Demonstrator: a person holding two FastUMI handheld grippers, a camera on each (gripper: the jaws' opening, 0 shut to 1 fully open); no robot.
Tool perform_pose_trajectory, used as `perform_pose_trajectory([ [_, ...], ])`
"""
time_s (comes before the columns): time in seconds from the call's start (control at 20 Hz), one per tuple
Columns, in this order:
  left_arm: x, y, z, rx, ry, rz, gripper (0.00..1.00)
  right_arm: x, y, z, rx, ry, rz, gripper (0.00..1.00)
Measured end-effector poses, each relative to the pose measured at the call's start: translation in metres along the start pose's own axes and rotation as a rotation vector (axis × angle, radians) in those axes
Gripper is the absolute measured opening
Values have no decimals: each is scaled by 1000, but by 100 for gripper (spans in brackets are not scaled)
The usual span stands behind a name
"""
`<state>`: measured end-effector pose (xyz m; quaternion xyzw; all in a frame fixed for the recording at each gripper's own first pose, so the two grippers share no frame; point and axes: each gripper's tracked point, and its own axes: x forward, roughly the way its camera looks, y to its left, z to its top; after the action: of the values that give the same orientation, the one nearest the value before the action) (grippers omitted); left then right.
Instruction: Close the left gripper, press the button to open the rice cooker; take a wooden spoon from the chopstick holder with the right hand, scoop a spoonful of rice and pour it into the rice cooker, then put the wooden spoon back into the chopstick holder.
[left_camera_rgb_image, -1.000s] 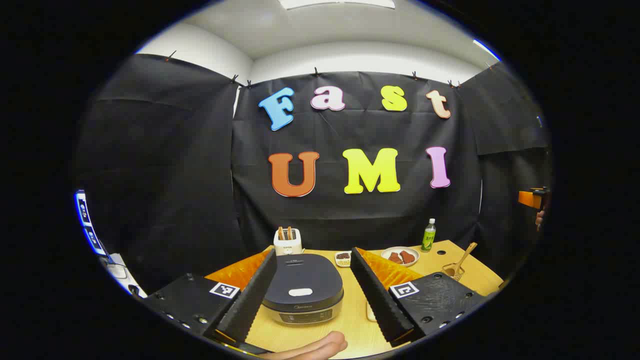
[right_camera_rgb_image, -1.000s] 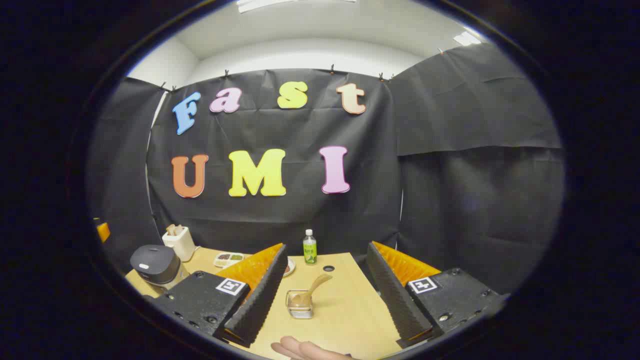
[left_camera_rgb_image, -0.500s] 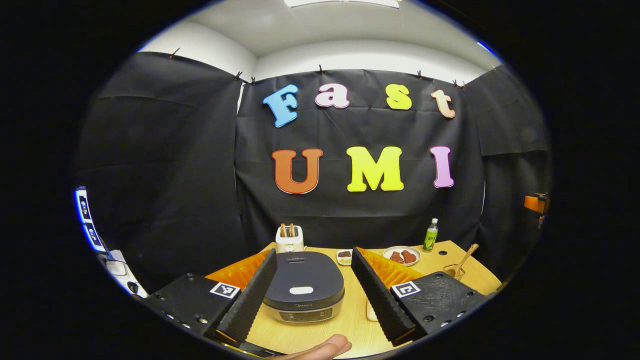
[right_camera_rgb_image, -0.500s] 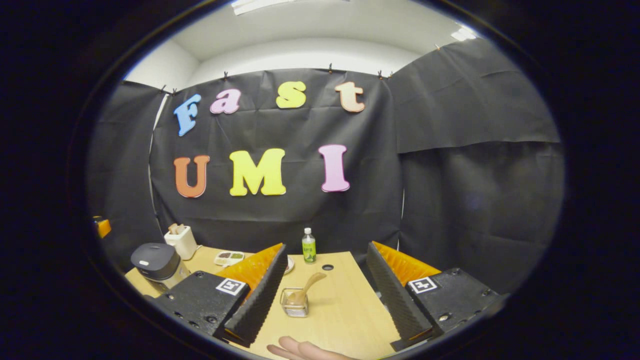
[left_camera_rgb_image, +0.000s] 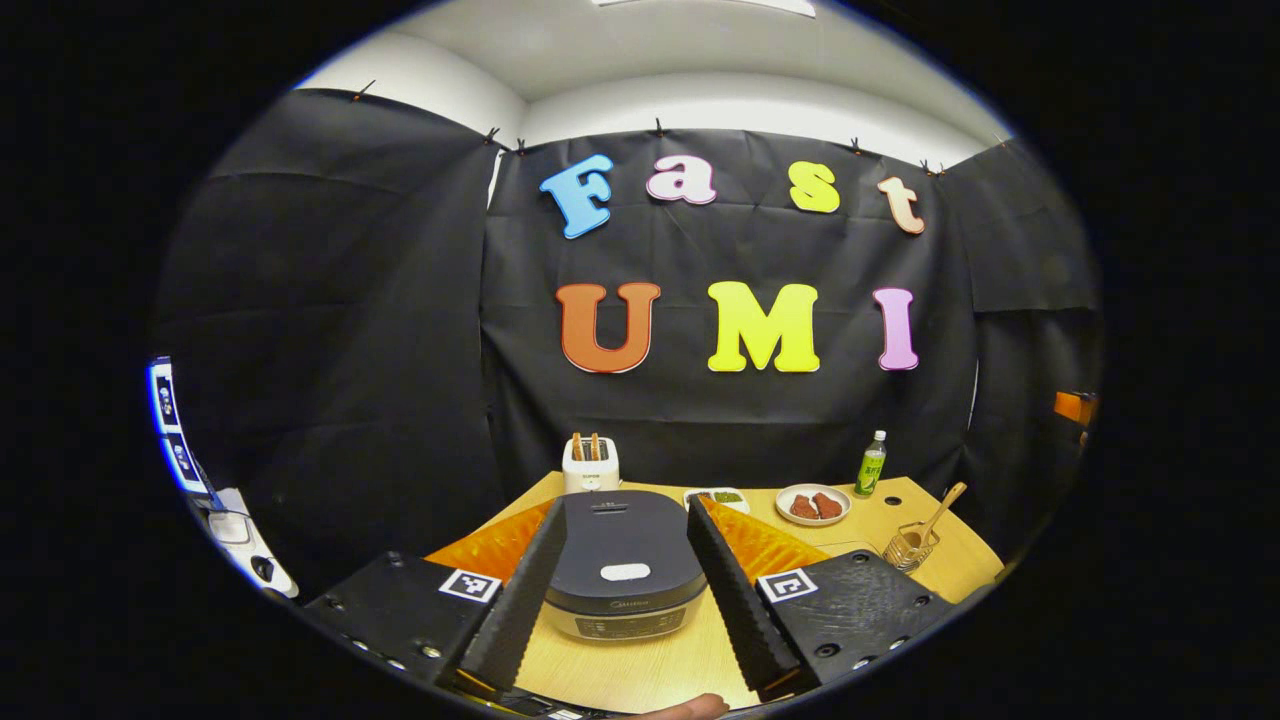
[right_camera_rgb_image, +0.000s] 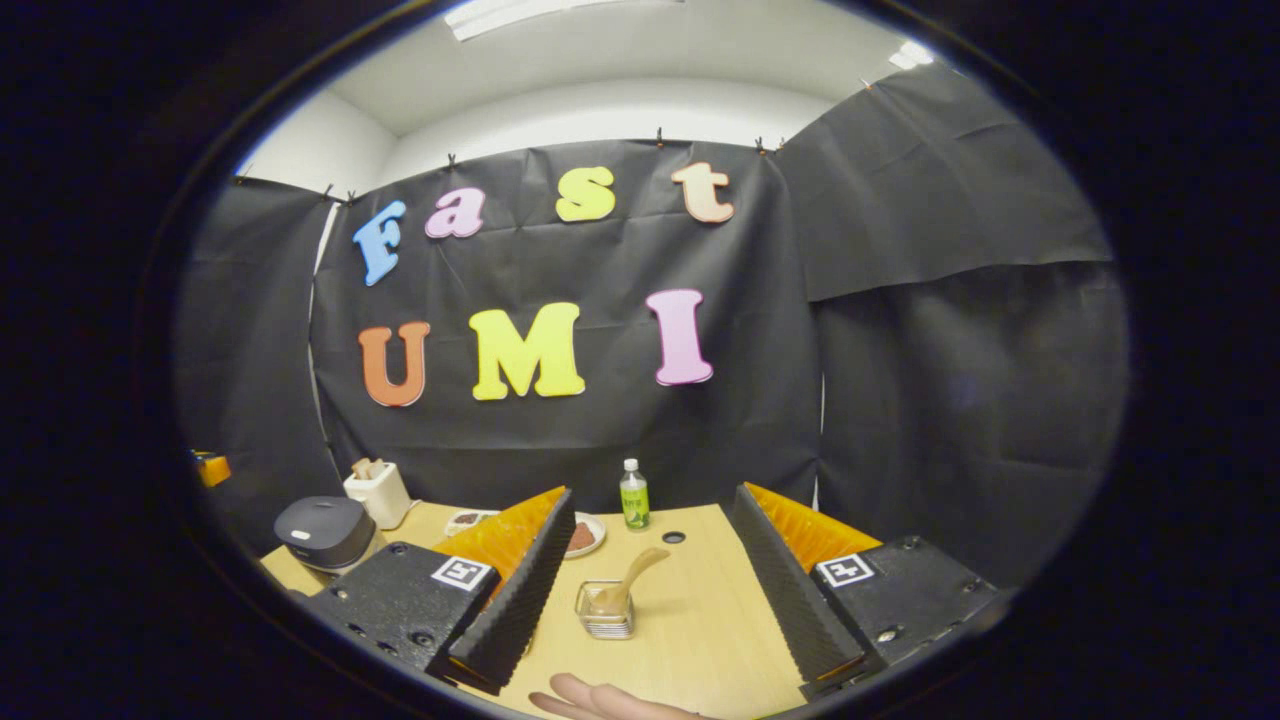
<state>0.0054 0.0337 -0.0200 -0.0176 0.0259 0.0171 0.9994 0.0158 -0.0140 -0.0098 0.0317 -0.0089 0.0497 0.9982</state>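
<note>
The left gripper (left_camera_rgb_image: 625, 540) hangs over the near left part of the table (left_camera_rgb_image: 650, 670), its fingers spread partway with nothing between the pads. The cooker (left_camera_rgb_image: 622, 560) sits straight ahead of it, seen in the gap between the two fingers, lid down, with the pale button (left_camera_rgb_image: 625, 572) on top untouched. A fingertip (left_camera_rgb_image: 690, 708) of the person shows at the near edge.

The right gripper (right_camera_rgb_image: 650, 545) hovers over the right half of the table, jaws wide and empty. Just ahead of it, nearer its left finger, stands the holder (right_camera_rgb_image: 605, 611), a small clear cup, with the wooden spoon (right_camera_rgb_image: 630, 578) leaning in it, handle tilted up to the right. A hand (right_camera_rgb_image: 600, 700) shows at the near edge there.

Along the far edge, from left to right, are a white toaster (left_camera_rgb_image: 590, 465) behind the cooker, a small divided dish (left_camera_rgb_image: 718, 497), a plate (left_camera_rgb_image: 812, 505) with brown pieces, and a green bottle (left_camera_rgb_image: 871, 465). From the right gripper view the cooker sits far off to the left, well apart from the holder.
</note>
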Motion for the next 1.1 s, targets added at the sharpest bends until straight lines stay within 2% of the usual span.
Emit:
perform_pose_trajectory([
  [0.05, 5, 0, -4, 14, 9, -11, 62, 1, 2, -3, 2, 1, 13, 100],
  [0.1, 9, -1, -9, 27, 14, -18, 52, 3, 2, -4, 6, 2, 22, 100],
  [0.15, 12, 1, -15, 40, 25, -14, 36, 4, 2, -7, 9, 5, 27, 100],
  [0.2, 17, 3, -19, 51, 33, -9, 37, 5, 1, -9, 12, 6, 23, 100],
  [0.25, 18, 4, -24, 58, 46, -6, 13, 6, -1, -10, 12, 3, 19, 100],
  [0.35, 25, -7, -35, 31, 91, -47, 4, 5, -5, -12, 8, -9, 7, 100],
  [0.4, 32, -11, -43, 25, 114, -55, 5, 6, -6, -13, -1, -12, 4, 94],
  [0.45, 38, -4, -51, 26, 146, -39, 5, 7, -7, -15, -7, -14, -2, 100],
  [0.5, 45, -5, -60, 33, 182, -31, 0, 7, -8, -17, -8, -10, -2, 100],
  [0.65, 59, 0, -73, 37, 230, -14, 0, 8, -5, -31, 1, 20, 25, 100],
  [0.7, 65, 0, -78, 35, 245, -10, 0, 10, -7, -34, 5, 28, 27, 94],
  [0.75, 70, 2, -84, 25, 268, -5, 0, 11, -10, -38, 8, 35, 25, 94],
  [0.8, 77, 1, -92, 15, 296, -9, 0, 13, -14, -41, 12, 42, 18, 100],
  [1.1, 108, 4, -138, -86, 433, -10, 0, 22, -31, -53, 16, 67, -13, 100],
])
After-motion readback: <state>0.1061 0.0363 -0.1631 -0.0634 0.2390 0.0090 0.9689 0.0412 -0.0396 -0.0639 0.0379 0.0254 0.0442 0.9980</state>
